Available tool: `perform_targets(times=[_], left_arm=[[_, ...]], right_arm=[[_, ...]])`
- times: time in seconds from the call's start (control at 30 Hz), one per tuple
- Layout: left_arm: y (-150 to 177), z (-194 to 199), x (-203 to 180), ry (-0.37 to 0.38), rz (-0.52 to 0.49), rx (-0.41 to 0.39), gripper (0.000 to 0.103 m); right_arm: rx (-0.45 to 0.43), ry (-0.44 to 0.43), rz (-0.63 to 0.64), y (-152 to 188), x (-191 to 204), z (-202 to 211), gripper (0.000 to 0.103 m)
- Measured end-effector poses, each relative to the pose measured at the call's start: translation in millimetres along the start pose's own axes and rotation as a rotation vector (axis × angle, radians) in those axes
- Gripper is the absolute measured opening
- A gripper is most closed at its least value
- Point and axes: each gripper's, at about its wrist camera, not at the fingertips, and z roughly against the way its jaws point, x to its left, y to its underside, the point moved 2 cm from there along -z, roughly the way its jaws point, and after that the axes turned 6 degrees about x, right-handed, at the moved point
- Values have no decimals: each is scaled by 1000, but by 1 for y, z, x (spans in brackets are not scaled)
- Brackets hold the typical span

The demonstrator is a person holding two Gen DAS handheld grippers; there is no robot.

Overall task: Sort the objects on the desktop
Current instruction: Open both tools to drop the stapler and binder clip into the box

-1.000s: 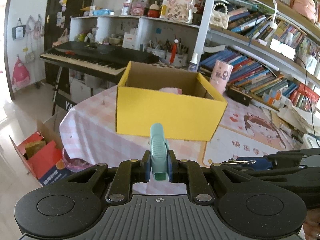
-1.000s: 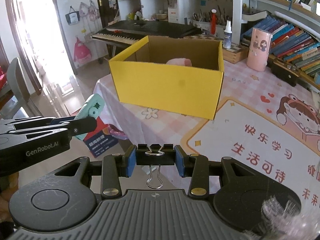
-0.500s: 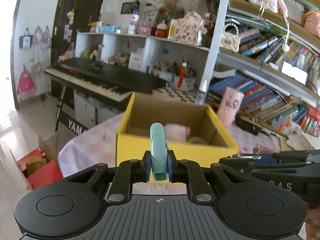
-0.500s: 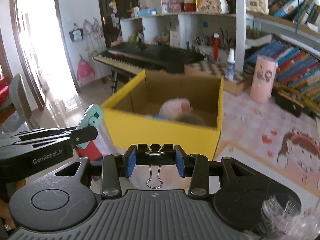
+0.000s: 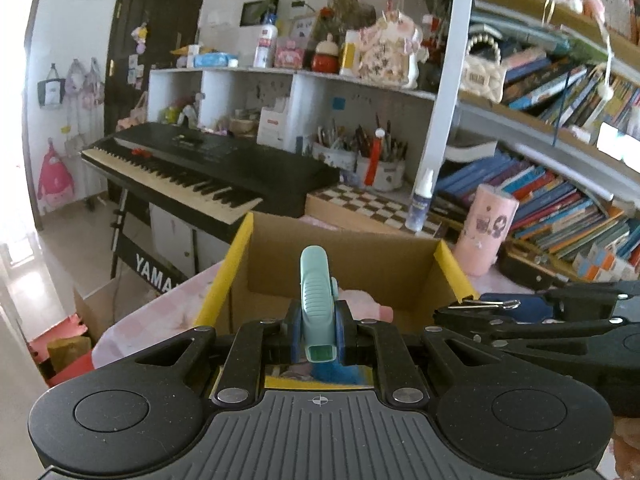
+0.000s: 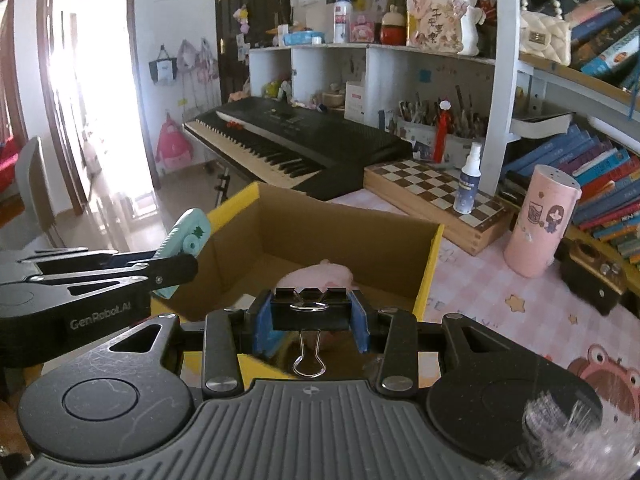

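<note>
A yellow cardboard box (image 5: 454,266) (image 6: 430,268) stands open on the pink checked tablecloth, with a pink plush toy (image 6: 320,274) (image 5: 366,302) inside. My left gripper (image 5: 316,330) is shut on a mint-green correction tape (image 5: 315,292), held over the box's near edge. In the right wrist view that left gripper (image 6: 176,266) comes in from the left, with the correction tape (image 6: 188,240) at the box's left wall. My right gripper (image 6: 310,316) is shut on a black binder clip (image 6: 309,306), its wire handle hanging down, above the box's near wall. The right gripper (image 5: 460,312) shows beside the box in the left wrist view.
A pink cylindrical cup (image 6: 540,220), a white spray bottle (image 6: 468,184) and a wooden chessboard box (image 6: 436,204) stand behind the yellow box. A black keyboard piano (image 6: 296,140) is at the back left. Bookshelves fill the right side. A cartoon desk mat (image 6: 600,364) lies at the right.
Both grippers have moved toward the box and risen, so its inside and the pink toy now show below them. The correction tape and binder clip stay gripped.
</note>
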Motion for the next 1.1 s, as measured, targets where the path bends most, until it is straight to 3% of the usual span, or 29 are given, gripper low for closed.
perform_targets(times=[0.37, 0.77, 1.1], left_arm=[[8, -48, -6, -51, -41, 130, 15], [10, -77, -20, -92, -130, 202, 15], [9, -85, -24, -113, -131, 217, 18]], right_arm=[[103, 1, 148, -1, -18, -53, 37], [190, -53, 266, -1, -23, -88, 37], [216, -65, 376, -5, -24, -105, 38]])
